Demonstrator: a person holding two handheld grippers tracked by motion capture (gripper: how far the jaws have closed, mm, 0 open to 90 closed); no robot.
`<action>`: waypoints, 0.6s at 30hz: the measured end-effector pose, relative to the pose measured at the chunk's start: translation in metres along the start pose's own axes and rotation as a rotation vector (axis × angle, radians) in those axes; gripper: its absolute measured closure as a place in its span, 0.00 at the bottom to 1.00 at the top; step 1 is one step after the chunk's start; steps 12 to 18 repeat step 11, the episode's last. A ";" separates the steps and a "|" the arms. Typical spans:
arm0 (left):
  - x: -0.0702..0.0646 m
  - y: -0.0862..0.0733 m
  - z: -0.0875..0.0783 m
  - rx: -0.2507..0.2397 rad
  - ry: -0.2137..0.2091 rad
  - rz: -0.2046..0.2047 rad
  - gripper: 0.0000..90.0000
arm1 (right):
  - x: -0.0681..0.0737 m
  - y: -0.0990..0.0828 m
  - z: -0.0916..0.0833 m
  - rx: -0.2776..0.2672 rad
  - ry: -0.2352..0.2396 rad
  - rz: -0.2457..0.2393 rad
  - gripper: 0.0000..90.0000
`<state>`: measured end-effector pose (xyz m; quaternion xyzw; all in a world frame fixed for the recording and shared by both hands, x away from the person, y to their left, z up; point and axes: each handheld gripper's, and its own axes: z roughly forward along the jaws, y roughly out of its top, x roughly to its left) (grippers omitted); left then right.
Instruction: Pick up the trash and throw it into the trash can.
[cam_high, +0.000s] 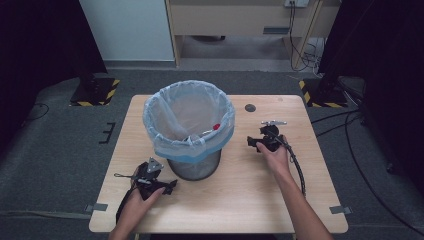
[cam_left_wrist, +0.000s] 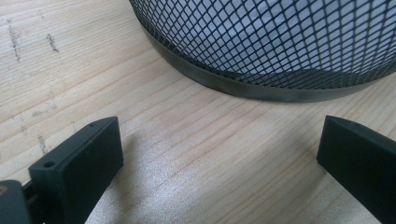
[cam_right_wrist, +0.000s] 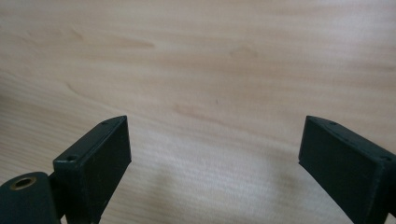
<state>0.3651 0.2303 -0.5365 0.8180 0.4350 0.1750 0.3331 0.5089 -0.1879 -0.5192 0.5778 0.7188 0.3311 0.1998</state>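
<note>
A black mesh waste bin (cam_high: 192, 162) lined with a pale blue bag (cam_high: 187, 120) stands upright at the middle of the wooden table (cam_high: 235, 195). Something red and something white lie inside it (cam_high: 216, 127). My left gripper (cam_high: 170, 187) rests on the table at the bin's front left, open, with bare wood between its jaws; in the left gripper view the bin's base (cam_left_wrist: 261, 88) curves just ahead of the left gripper (cam_left_wrist: 219, 154). My right gripper (cam_high: 252, 142) sits right of the bin, open over bare table, and the right gripper (cam_right_wrist: 212, 154) has nothing between its jaws.
A small dark round hole (cam_high: 250, 107) marks the table's far side. Cables (cam_high: 350, 130) trail across the grey floor at right. Yellow-black striped stand bases (cam_high: 95, 92) sit beyond the table's far corners. A wooden cabinet (cam_high: 240, 20) stands at the back.
</note>
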 end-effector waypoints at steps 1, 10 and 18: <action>0.000 0.000 0.000 0.000 0.000 0.000 0.00 | 0.000 -0.004 0.002 0.010 -0.004 -0.003 0.10; 0.000 0.000 0.000 0.000 0.000 0.000 0.00 | 0.007 -0.021 0.009 -0.010 -0.054 -0.083 0.04; 0.000 0.000 0.000 0.000 0.000 0.000 0.00 | 0.007 -0.022 0.009 -0.003 -0.054 -0.081 0.02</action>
